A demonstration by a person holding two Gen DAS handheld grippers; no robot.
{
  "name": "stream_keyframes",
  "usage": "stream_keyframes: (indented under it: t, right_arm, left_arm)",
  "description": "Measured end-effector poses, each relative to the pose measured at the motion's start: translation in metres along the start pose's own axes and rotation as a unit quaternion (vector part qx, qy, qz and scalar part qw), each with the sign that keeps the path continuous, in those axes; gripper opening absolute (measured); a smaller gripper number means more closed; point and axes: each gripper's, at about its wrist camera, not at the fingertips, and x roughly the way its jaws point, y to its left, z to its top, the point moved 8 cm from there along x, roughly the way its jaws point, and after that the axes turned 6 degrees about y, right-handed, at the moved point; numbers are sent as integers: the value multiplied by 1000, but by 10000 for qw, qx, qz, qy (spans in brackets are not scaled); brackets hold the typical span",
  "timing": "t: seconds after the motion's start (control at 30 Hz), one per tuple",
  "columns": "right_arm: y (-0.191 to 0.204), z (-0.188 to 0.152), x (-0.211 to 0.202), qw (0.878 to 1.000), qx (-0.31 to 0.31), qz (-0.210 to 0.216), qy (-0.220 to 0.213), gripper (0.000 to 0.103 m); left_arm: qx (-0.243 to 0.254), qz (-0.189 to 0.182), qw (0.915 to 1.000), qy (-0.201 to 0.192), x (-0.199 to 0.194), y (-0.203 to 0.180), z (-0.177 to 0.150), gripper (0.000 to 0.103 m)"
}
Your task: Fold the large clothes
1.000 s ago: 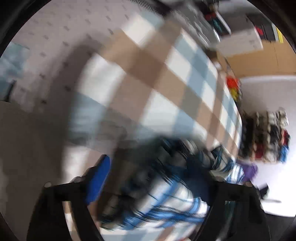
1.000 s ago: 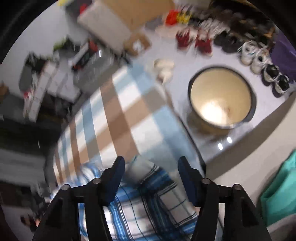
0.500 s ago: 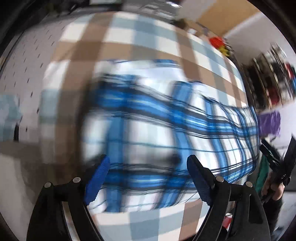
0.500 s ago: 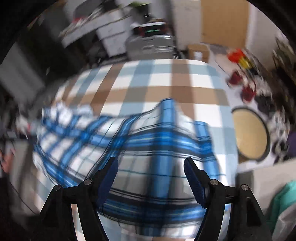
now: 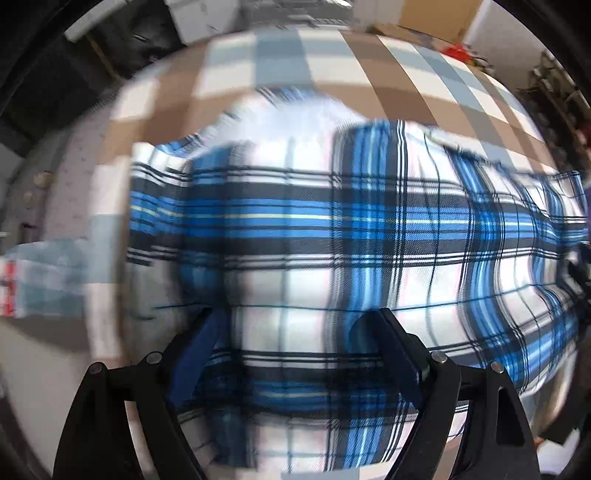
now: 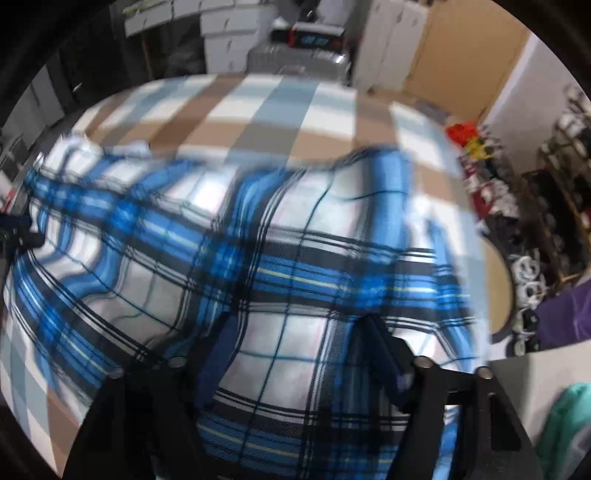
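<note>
Checked in tan, white and pale blue, a big cloth (image 6: 280,110) covers the tabletop, with white boxes (image 6: 236,33), a cardboard panel (image 6: 465,62) and racks of shoes (image 6: 554,206) crowding the room behind. Across the cloth lies the plaid shirt (image 5: 332,229), spread wide and reaching from one claw to the other; the right view shows it rumpled, with soft waves near its left side. It is woven in bright blue, white and black, with thin yellow lines running through the blue bands. Motion blur smears its far edge, so I cannot make out the collar or sleeves.

It looks light, limp and thin, likely to sag and slide when lifted, so a pinch on a hem or seam at the near corners should hold better than a grab in the middle.

Left claw (image 5: 295,332) stands released, its blue-padded fingers (image 5: 192,350) set apart with fabric lying flat between them. Right claw (image 6: 291,343) is likewise spread wide over the near edge, gripping nothing.
</note>
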Motion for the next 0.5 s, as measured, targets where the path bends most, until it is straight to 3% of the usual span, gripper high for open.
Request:
stream_keyframes:
  t: [0.07,0.13,0.2,0.23,0.33,0.43,0.5]
  right_arm:
    - [20,1,-24,9983,-58,532,-224,66]
    - [45,-3,-38,9950,-234,936,-261,66]
    - [67,-9,-40,9924,-319,1154,-272,66]
    - [73,-13,-37,9920,-336,1195,-214,66]
    - [89,-26,7,9961,-545,655,236,65]
    - [88,-32,36,9973,-627,242,300,67]
    - [91,-31,39,9969,-784,-111,20,70]
  left_arm:
    - [232,-2,9989,-406,-28,-11,-3,82]
    - [557,-439,9958,-575,-48,-36,-14,82]
    - [749,-761,9915,-744,-57,-59,-27,82]
    - [853,-752,9905,-772,-55,-65,-31,82]
    - [839,-340,9949,-441,-8,-66,-25,82]
    - [346,-350,9987,-128,30,-45,-22,84]
    - [267,-365,9978,-479,31,-35,-15,87]
